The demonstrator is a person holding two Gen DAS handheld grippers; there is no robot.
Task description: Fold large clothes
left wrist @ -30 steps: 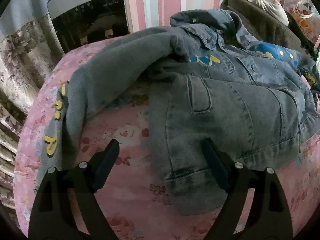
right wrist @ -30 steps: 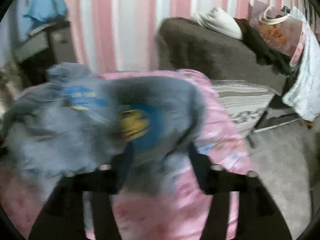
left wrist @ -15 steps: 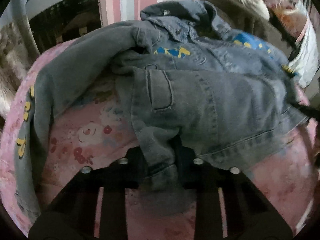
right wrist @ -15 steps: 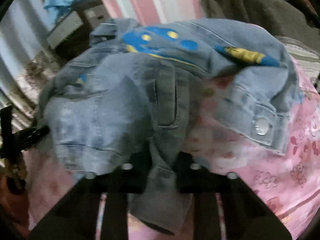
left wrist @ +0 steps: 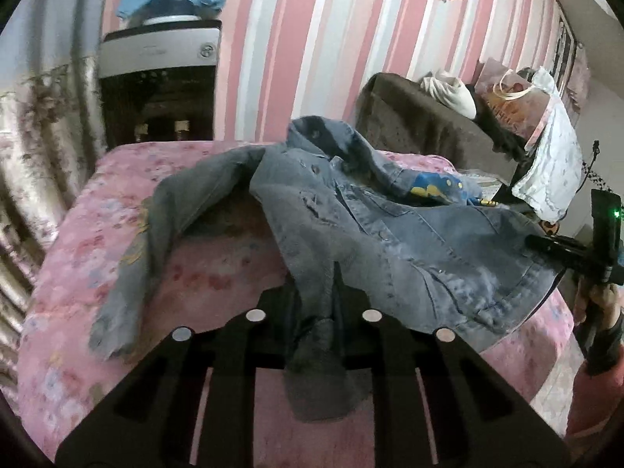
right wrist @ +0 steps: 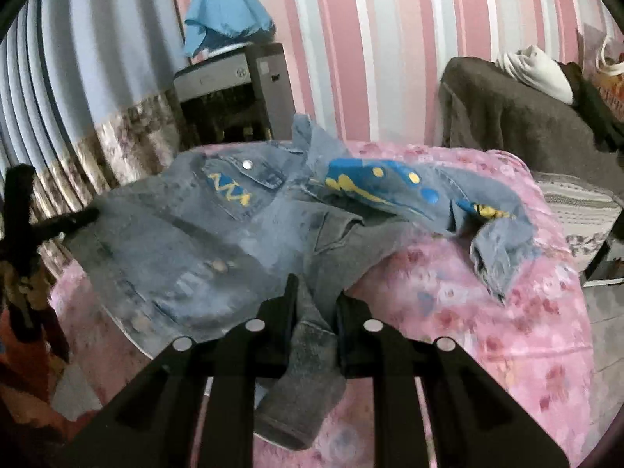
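- Left wrist view: the left gripper (left wrist: 316,304) is clenched on a fold of the faded blue denim jacket (left wrist: 390,234) at its hem, the cloth pinched between the black fingers (left wrist: 279,304) and hanging in a bunch below them.
- The jacket lies spread over the pink floral bedspread (left wrist: 97,234), its collar toward the far edge by the striped pink-and-white wall (left wrist: 312,39). One grey sleeve (left wrist: 156,234) trails down toward the bed's left edge.
- At the right edge of this view a hand (left wrist: 596,304) holds the other black gripper's handle beside the jacket's hem corner.
- A brown blanket-covered couch (left wrist: 421,124) stands beyond the bed's far right corner.
- Right wrist view: the right gripper (right wrist: 316,312) is grasping another piece of the hem, the denim clamped between its fingers (right wrist: 351,319) and drooping beneath.
- From here the jacket shows a chest pocket with a yellow zigzag on blue (right wrist: 230,191) and a sleeve painted blue and yellow (right wrist: 390,187) stretching toward the bed's right edge, its cuff resting on the bedspread.
- A grey cabinet (right wrist: 234,89) stands past the far edge with a light blue cloth (right wrist: 226,15) on top.
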